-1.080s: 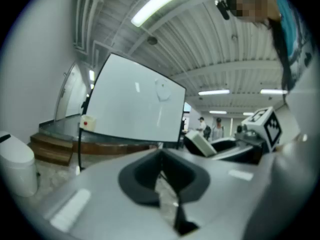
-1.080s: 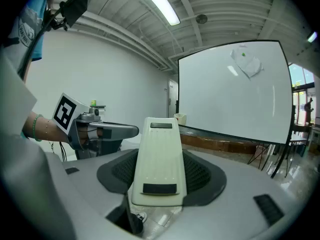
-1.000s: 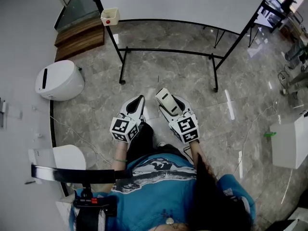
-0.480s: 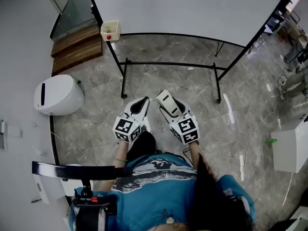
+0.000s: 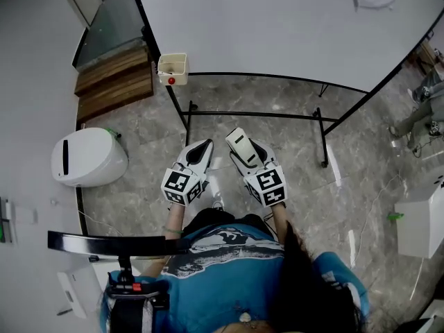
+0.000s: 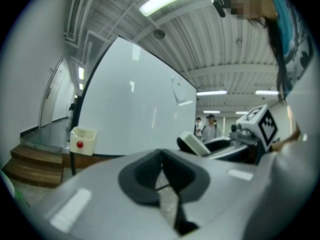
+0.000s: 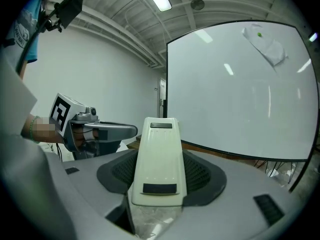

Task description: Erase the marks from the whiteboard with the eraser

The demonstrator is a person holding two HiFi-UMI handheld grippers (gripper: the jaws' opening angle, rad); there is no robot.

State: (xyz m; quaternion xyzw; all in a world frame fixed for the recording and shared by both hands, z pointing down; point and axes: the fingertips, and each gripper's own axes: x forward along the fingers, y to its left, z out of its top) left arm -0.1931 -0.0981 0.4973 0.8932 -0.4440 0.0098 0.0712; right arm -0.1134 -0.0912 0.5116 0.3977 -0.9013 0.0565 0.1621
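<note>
The eraser (image 7: 160, 159) sits in your right claw (image 5: 241, 147), whose jaws are closed on its two sides (the cream back faces up, the narrow end points forward). Your left claw (image 5: 200, 151) is just beside it, with its jaws together and nothing between them. You hold both claws in front of your body, above the marble floor (image 5: 291, 155) and apart from the whiteboard (image 5: 277, 26), which stands ahead on a black frame (image 5: 253, 114). A pale grey patch (image 7: 265, 44) is near the board's upper corner; what it is, I cannot tell.
</note>
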